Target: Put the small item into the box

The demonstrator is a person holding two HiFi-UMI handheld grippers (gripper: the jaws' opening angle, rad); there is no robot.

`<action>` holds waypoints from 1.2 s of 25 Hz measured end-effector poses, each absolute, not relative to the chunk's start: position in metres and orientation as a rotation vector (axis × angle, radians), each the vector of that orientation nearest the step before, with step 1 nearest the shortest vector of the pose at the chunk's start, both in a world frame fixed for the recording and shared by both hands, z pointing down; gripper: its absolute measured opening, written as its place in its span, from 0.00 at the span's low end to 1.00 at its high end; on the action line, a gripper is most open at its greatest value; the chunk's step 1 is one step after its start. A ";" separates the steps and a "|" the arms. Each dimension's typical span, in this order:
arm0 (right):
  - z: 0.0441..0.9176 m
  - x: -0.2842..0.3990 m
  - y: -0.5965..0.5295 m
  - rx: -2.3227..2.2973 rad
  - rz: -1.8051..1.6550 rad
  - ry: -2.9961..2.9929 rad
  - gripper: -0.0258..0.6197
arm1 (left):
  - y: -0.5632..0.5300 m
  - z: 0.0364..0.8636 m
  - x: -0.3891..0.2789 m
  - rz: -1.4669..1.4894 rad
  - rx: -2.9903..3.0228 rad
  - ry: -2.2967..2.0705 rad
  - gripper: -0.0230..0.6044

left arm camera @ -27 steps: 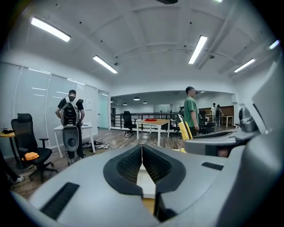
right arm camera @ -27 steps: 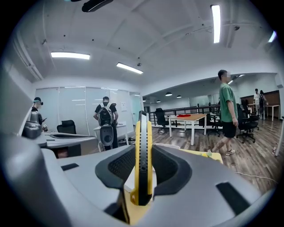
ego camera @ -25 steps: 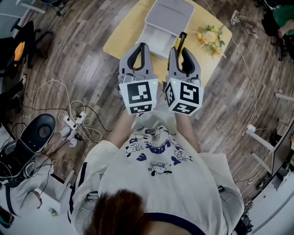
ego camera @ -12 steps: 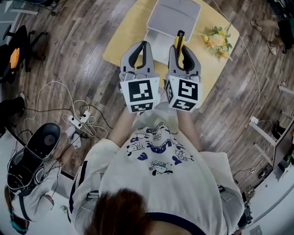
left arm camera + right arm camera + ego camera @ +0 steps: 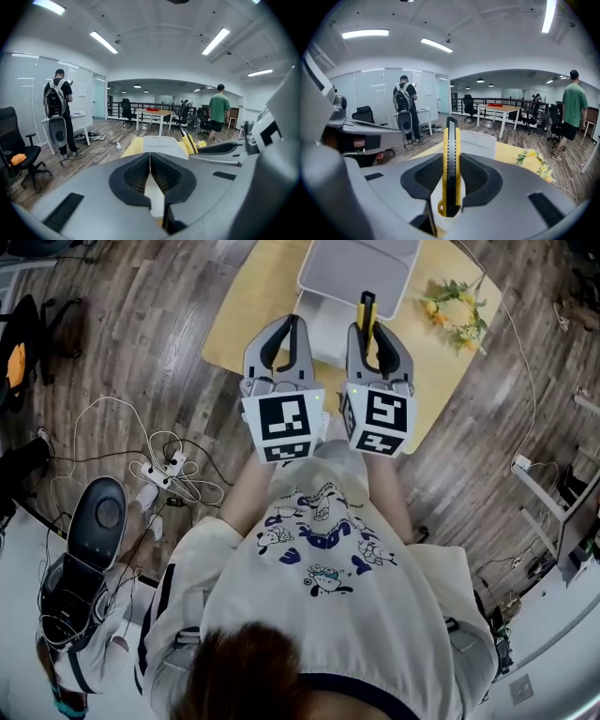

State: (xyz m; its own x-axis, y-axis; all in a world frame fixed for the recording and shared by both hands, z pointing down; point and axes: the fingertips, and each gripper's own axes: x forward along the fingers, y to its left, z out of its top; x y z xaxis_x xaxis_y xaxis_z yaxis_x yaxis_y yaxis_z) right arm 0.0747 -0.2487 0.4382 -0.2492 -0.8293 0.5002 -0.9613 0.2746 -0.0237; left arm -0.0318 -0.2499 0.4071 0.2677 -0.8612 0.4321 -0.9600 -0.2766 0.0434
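Your right gripper (image 5: 368,334) pinched the yellow knife (image 5: 367,304) near the grey box (image 5: 361,268) on the bench (image 5: 248,310). Your left gripper (image 5: 292,326) was pressed together, empty. The knife was best let go only once above the opening.

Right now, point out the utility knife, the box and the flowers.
utility knife (image 5: 451,140): right gripper view, black middle strip.
box (image 5: 361,268): head view, grey top face.
flowers (image 5: 450,313): head view, yellow blooms.

No legible text anywhere; shirt print (image 5: 317,542) lettering too blurred to read.
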 end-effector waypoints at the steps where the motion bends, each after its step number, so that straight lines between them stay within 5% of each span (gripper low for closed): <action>1: 0.443 0.074 -0.250 1.612 0.469 -2.153 0.24 | -0.251 0.411 -0.033 0.479 2.242 -1.665 0.06; 30: 0.536 0.040 -0.252 1.172 0.494 -1.969 0.24 | -0.267 0.476 -0.048 0.563 2.147 -1.552 0.06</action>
State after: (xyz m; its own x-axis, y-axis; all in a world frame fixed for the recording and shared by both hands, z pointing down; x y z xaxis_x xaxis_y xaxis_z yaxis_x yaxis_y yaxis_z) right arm 0.0401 -0.2520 0.5357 -0.2743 -0.5625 0.7800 -0.8641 0.5001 0.0568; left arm -0.0478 -0.2671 0.4763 0.2910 -0.7794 0.5548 -0.9539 -0.2809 0.1058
